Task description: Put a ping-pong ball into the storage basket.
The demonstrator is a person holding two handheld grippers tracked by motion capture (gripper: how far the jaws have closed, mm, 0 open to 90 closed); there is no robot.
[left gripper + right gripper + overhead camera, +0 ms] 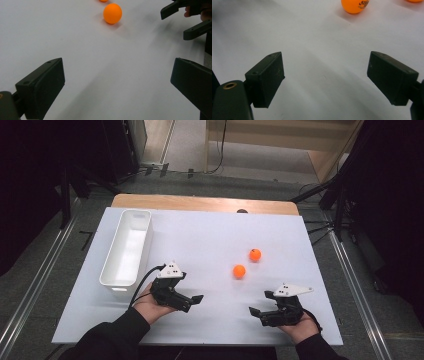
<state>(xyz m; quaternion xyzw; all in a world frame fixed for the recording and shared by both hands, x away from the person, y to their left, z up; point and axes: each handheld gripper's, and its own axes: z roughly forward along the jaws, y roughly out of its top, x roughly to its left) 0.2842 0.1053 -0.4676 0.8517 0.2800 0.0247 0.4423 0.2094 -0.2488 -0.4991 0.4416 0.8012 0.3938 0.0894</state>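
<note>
On the white table (210, 250), the nearer orange ball (239, 271) lies just right of centre, with the second orange ball (255, 254) close at its one o'clock. At the nearer ball's seven o'clock the left gripper (192, 300) has its jaws spread wide on nothing; at five o'clock the right gripper (261, 304) is likewise spread and empty. Toward nine o'clock stands a white bin (126, 249).

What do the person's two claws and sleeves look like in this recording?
Both the left claw and the right claw are black, blocky tools, each with two flat rectangular jaws. A pale grey three-cornered plate sits on top of each. A black cable loops from the left one. One jaw base in the right gripper view carries a brass-coloured insert. The person wears dark long sleeves.
</note>
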